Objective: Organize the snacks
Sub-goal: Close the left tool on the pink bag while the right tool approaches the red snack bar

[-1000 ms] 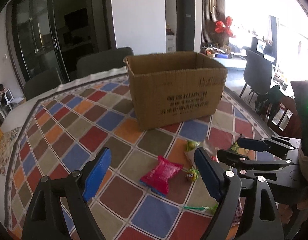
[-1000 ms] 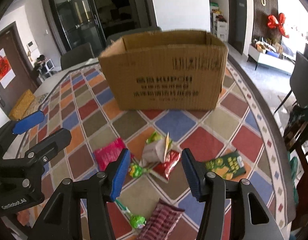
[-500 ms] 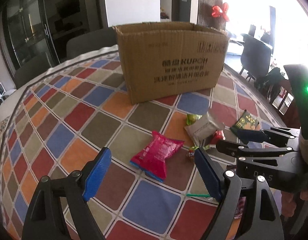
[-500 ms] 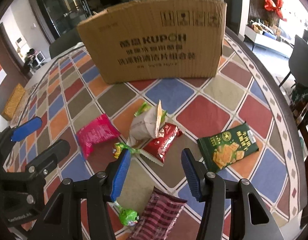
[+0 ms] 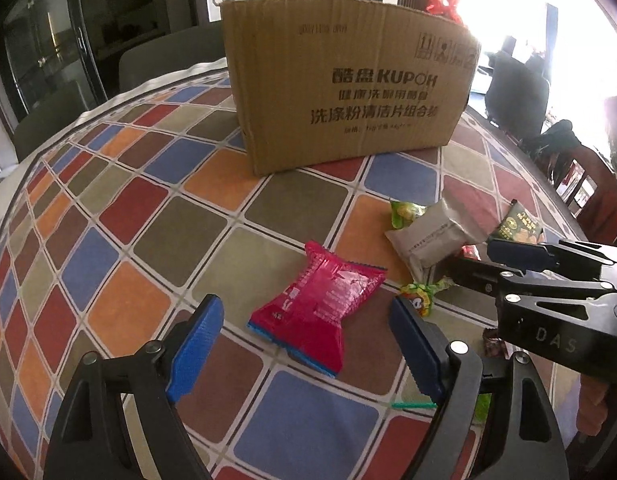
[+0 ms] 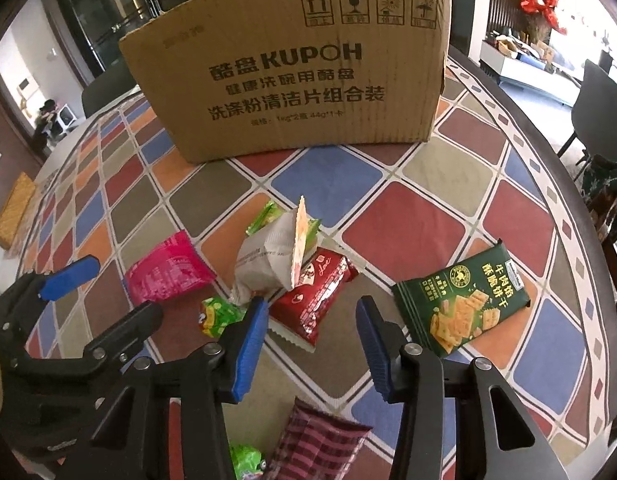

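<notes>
A pile of snacks lies on the checked tablecloth in front of an open cardboard box [image 5: 348, 92] [image 6: 300, 68]. My left gripper [image 5: 306, 316] stands open, low over a pink packet [image 5: 320, 304] [image 6: 168, 276] that lies between its blue pads without touching them. My right gripper [image 6: 311, 308] hovers over a red packet [image 6: 312, 296]; its jaws are closing, with the packet's near end between the pads and no grip visible. A grey packet [image 6: 268, 260] [image 5: 432, 236] leans on the red one. A dark green cracker packet [image 6: 460, 304] lies to the right.
A small green candy [image 6: 216, 316] [image 5: 420, 296] lies beside the pile. A striped packet [image 6: 316, 444] and a green lollipop [image 6: 244, 460] sit under my right gripper. The round table's edge [image 6: 568, 216] curves close on the right, with chairs [image 6: 600, 100] beyond.
Both grippers have come down and tilted toward the snacks, so the packets and the box look larger. The right jaws have narrowed a little. No snack has moved.
</notes>
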`<state>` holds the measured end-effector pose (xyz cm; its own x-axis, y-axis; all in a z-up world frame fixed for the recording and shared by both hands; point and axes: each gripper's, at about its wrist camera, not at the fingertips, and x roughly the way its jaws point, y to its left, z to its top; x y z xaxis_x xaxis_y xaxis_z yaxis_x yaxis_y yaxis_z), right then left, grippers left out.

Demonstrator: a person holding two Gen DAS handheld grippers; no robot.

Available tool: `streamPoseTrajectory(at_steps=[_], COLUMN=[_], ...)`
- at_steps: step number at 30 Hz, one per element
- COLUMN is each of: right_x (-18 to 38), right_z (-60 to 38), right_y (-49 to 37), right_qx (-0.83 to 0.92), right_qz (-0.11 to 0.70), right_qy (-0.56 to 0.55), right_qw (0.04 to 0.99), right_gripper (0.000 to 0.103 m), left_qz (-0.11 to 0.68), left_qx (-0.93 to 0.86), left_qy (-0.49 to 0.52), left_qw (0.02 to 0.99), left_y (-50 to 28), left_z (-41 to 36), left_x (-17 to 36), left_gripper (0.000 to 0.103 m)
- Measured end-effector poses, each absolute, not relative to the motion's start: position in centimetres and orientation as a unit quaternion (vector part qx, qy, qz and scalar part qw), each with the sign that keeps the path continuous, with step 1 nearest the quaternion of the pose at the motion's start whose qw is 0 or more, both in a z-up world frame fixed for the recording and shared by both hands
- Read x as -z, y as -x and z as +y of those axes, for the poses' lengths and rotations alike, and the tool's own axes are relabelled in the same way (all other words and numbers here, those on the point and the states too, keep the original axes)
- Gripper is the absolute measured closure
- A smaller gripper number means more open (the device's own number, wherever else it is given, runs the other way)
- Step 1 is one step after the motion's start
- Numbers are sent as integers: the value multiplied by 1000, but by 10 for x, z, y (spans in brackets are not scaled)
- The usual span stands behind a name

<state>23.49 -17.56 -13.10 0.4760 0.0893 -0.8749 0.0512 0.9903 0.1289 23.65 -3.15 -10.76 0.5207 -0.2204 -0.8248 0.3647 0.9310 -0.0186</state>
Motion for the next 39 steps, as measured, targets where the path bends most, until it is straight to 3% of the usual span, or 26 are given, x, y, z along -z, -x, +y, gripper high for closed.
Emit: streamPoseTrajectory(at_steps=[8,12,25,36,39], right_x=[135,140,141,137,135], right_z=[-177,-178,-184,-192,-193], right_y=[-245,-251,-245,-228,-224], right_qx=[-4,-2,-9,-12,-18], right_qz=[512,517,507,506,501], right_qy=[-68,-72,-73,-66,-68], right_qw=[857,853,859,860,863], right_gripper=[56,62,80,83,92], left_qz=[469,474,475,462,452], left_qx=[180,184,189,187,186], left_qy=[-80,-73,-66,-77,-71], left_qw=[861,858,857,864,869], left_y=[-247,-250,-250,-239,-236], left_z=[-37,-38,-40,-49,-49], left_x=[116,119,117,108,99], left_gripper=[26,32,63,67,67])
